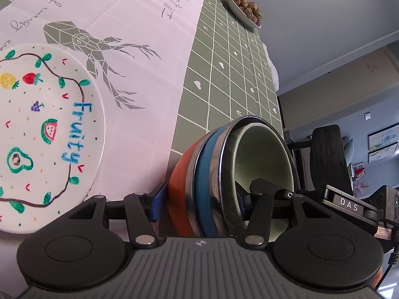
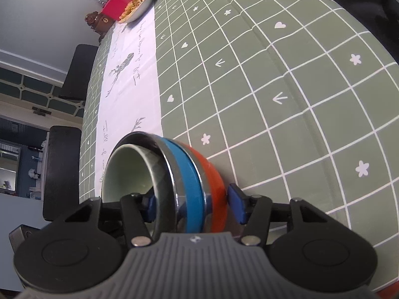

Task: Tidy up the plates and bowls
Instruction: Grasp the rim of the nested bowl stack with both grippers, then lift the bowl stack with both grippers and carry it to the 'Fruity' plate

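A: So where's the bowl stack?

B: On the green part of the counter, just right of the white runner, with both tongs on it from opposite sides. Its rims stand on edge in each wrist view; the fruit plate lies to its left on the runner.

A: And the tongs?

B: Left tongs half spread, astride the stacked rims: one pad against the orange outer wall, one inside the pale bowl. Right tongs likewise. Both look pinched on the stack, neither nearer.
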Demonstrator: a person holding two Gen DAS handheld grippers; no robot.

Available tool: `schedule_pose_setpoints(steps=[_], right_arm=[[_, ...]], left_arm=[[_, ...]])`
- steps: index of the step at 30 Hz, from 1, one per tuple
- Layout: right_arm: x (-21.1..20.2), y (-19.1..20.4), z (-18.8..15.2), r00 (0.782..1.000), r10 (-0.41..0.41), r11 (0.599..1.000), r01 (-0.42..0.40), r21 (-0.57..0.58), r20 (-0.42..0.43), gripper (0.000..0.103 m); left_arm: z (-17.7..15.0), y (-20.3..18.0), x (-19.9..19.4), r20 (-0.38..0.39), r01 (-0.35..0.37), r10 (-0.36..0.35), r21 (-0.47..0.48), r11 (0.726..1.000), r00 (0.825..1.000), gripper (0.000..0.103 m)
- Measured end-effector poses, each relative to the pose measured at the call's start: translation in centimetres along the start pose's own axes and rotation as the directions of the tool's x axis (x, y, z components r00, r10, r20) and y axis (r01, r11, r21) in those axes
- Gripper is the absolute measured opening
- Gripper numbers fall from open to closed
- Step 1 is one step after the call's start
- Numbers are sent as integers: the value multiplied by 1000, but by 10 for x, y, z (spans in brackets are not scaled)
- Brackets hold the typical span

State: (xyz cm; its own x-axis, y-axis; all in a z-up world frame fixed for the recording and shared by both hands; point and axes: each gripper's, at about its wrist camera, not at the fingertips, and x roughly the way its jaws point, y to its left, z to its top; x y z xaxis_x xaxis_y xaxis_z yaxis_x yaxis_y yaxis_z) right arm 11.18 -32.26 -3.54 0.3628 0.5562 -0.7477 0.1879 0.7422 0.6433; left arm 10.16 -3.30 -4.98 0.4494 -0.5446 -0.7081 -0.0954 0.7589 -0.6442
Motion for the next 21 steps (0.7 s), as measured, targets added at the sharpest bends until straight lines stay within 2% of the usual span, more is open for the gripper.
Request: schedule_pose_setpoints(steps=[14, 21], right_arm=[[1, 9, -4, 999, -25, 998, 26, -62, 21, 50], [4, 15, -5, 1000, -13, 997, 14, -79, 18, 49]], left_arm=[[-3, -6, -4, 19, -42, 41, 46, 998, 999, 57], [-1, -6, -12, 40, -64, 62, 57, 996, 997, 56]])
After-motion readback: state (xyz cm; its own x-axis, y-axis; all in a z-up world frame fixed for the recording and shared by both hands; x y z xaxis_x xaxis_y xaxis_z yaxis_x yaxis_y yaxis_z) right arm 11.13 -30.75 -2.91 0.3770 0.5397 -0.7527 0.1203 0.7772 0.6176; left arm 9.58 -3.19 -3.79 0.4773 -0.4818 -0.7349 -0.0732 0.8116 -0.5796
